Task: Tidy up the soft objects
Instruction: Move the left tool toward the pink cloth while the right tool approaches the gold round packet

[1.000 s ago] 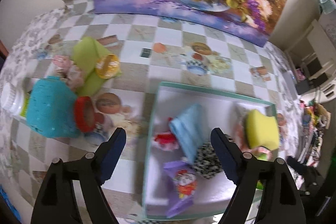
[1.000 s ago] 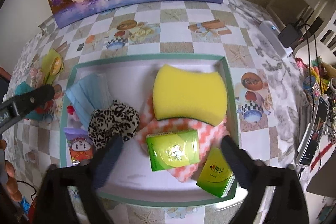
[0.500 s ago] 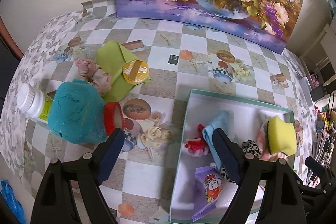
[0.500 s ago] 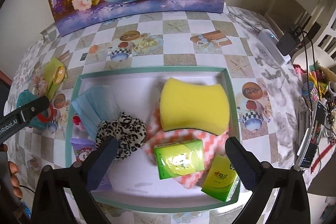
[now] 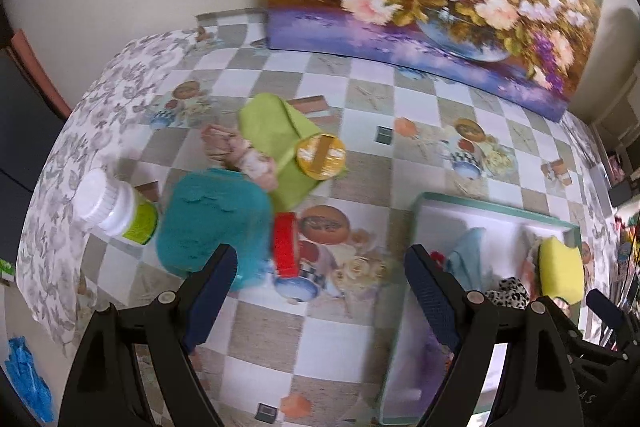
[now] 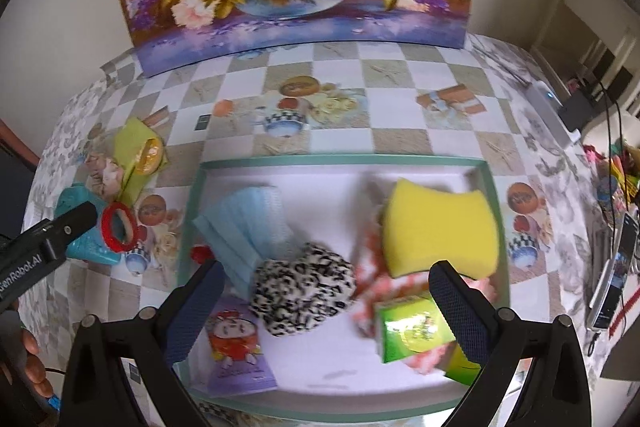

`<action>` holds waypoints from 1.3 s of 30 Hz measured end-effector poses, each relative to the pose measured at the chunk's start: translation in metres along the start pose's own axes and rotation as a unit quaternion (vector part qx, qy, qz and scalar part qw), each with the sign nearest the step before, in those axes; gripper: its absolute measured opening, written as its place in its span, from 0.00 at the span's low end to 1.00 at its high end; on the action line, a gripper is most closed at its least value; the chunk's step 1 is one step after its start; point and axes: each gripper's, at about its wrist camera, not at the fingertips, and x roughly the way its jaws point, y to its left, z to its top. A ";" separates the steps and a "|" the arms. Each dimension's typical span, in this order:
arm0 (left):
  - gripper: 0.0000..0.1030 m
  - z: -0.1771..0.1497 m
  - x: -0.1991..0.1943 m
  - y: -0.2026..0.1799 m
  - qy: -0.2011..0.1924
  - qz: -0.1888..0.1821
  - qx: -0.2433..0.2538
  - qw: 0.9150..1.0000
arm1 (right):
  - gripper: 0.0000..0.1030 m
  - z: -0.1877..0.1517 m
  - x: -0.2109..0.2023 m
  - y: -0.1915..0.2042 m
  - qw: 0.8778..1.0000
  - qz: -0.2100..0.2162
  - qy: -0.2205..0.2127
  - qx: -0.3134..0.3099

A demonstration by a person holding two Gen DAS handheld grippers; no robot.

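My left fingers (image 5: 318, 279) are spread and empty above the counter (image 5: 360, 115); my right fingers (image 6: 324, 291) are spread over the tray (image 6: 340, 159).

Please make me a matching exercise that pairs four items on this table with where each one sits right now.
Things:
1. yellow sponge
2. leopard-print scrunchie
3. white-capped bottle
4. red ring

Places:
A. on the tablecloth, at the teal plush's far left side
B. in the tray, right part
C. on the tablecloth, between the teal plush and the tray
D. in the tray, middle, partly on the blue face masks

Pairs: 1-B, 2-D, 3-A, 4-C
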 end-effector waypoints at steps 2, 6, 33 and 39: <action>0.84 0.001 -0.001 0.009 -0.001 0.002 -0.008 1.000 | 1.00 0.001 0.001 0.007 1.000 -0.001 -0.002 -0.004; 0.84 0.004 -0.002 0.024 -0.003 0.005 -0.020 1.000 | 1.00 0.004 0.005 0.019 1.000 0.007 -0.005 0.000; 0.84 0.057 0.013 0.119 0.001 -0.015 -0.073 0.997 | 1.00 0.043 0.032 0.114 0.997 0.049 -0.013 -0.066; 0.84 0.084 0.036 0.132 0.035 -0.043 -0.075 0.996 | 1.00 0.061 0.051 0.132 0.995 0.062 -0.009 -0.074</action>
